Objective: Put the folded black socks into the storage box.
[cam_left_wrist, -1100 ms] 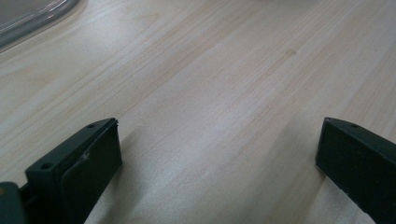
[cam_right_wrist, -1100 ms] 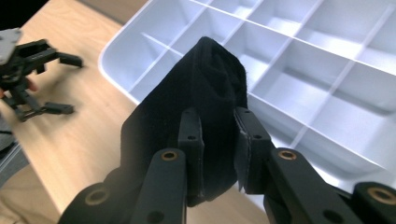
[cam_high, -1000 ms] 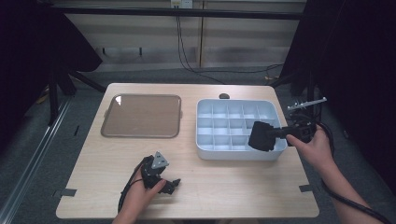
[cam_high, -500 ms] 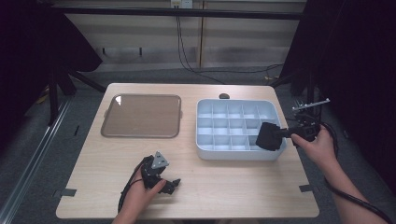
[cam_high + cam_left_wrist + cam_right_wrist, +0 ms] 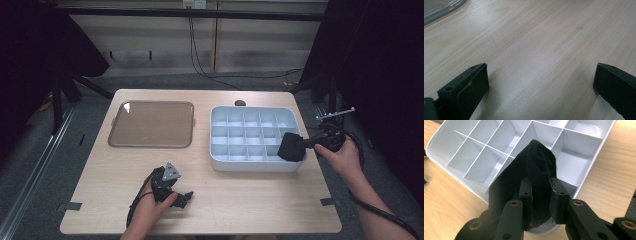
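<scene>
A black folded cloth (image 5: 289,146) hangs over the near right corner of a white compartment tray (image 5: 250,165). My right gripper (image 5: 301,144) comes in from the right and is shut on the cloth. In the right gripper view the cloth (image 5: 534,165) sits pinched between the two fingers (image 5: 525,195) above the tray's empty compartments (image 5: 574,162). My left gripper (image 5: 181,199) rests on the table near its front edge. In the left gripper view that gripper (image 5: 541,77) stands open, with only bare wood between its jaws.
A brown see-through square lid (image 5: 151,124) lies flat on the table's left half. A small dark object (image 5: 240,103) sits at the far edge behind the tray. Black cables trail from both grippers. Bare wood (image 5: 250,200) lies in front of the tray.
My right gripper has carried the black cloth a little to the right and lower, toward the tray's near right corner. The left gripper has stayed where it was.
</scene>
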Motion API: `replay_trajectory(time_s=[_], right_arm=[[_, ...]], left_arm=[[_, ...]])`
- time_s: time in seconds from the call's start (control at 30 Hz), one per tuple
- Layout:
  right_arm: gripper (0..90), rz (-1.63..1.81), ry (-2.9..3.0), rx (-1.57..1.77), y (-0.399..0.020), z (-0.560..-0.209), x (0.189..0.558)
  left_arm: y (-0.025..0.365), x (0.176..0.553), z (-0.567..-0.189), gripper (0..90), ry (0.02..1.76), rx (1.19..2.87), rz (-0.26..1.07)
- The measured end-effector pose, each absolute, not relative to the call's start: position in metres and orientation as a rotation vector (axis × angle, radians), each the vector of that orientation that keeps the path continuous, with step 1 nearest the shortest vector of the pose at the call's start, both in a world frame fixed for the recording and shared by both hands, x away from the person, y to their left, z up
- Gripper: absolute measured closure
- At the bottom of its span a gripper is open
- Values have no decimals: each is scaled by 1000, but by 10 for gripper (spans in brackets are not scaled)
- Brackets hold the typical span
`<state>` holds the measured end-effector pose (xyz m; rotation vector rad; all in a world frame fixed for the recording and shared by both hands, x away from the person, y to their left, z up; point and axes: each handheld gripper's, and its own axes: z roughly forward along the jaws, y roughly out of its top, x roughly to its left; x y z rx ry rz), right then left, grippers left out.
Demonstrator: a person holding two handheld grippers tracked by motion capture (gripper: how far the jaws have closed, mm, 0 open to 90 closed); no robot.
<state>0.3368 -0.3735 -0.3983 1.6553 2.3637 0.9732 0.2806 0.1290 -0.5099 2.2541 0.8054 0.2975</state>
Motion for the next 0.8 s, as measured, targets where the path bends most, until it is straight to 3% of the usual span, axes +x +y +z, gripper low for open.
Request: replay_trajectory(time_s=[0.8], right_arm=[[736, 781, 2417, 1610, -370, -407, 340]], left_arm=[[129, 281, -510, 0, 804, 2255, 300]])
